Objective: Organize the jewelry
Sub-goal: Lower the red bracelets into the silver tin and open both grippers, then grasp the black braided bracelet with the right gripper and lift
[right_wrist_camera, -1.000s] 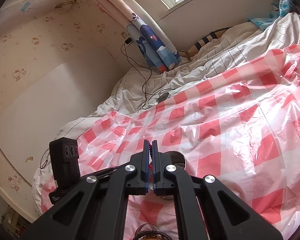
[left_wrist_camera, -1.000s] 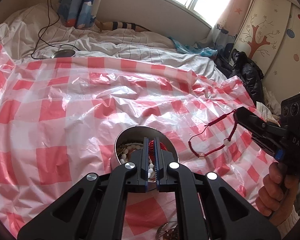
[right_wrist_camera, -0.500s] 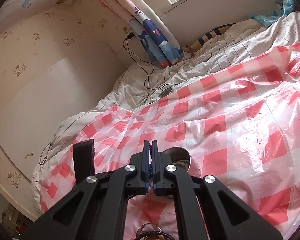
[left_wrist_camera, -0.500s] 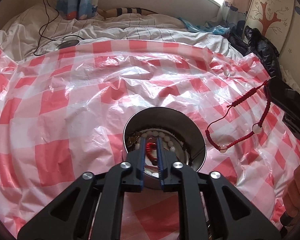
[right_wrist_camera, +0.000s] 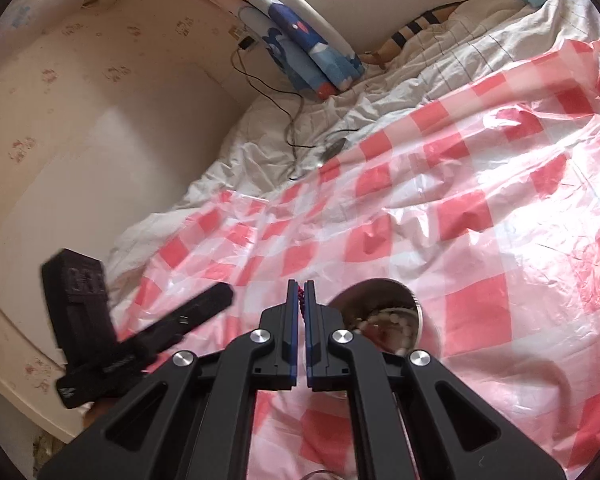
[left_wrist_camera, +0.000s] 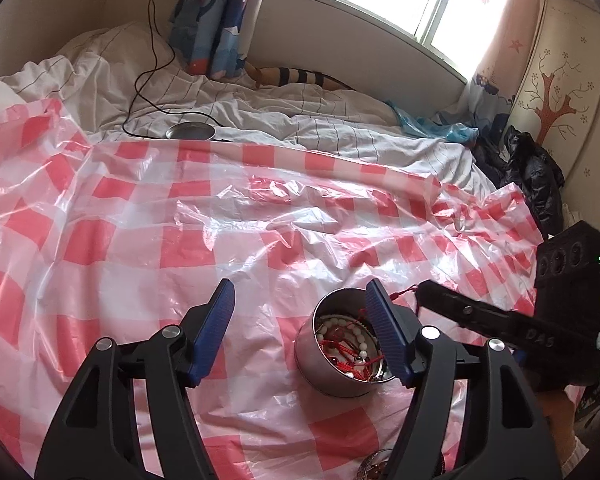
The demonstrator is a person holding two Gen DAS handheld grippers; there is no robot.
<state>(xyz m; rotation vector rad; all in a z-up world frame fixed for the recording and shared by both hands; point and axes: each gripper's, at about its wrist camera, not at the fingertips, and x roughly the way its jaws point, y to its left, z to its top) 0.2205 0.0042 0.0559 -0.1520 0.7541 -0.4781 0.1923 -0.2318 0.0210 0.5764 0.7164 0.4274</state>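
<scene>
Two grippers are at work over the red-and-white checked plastic sheet (left_wrist_camera: 188,240) spread on the bed, and you are mid-way through dropping jewelry into the round shiny metal tin (left_wrist_camera: 342,364), which stands on the sheet at about five o'clock in the left wrist view. Your left gripper (left_wrist_camera: 300,328) has its jaws opening, already wide, and nothing lies between them: the blue pads (left_wrist_camera: 216,332) stand clear on either side, the right-hand one overlapping the tin's far rim in the picture, though you cannot tell whether it touches. Inside the tin you can see pale beads tangled with red cord, so that piece looks delivered. Your right gripper (right_wrist_camera: 301,300) is clamped tight on a thin red braided cord (right_wrist_camera: 300,299), only a short bit of which shows between the pad tips; in the left wrist view the same cord peeps out at the tip of that gripper, at about three o'clock, just beside the tin's rim. The tin sits at roughly four o'clock from the right gripper's tips in its own view, close but off to the side. Your next move, as it looks, is to bring the right gripper over the tin's mouth, lower the hanging cord in, then let go, while you draw the left one back out of the way. Mind that dangling cord catching the rim or draping outside it.
</scene>
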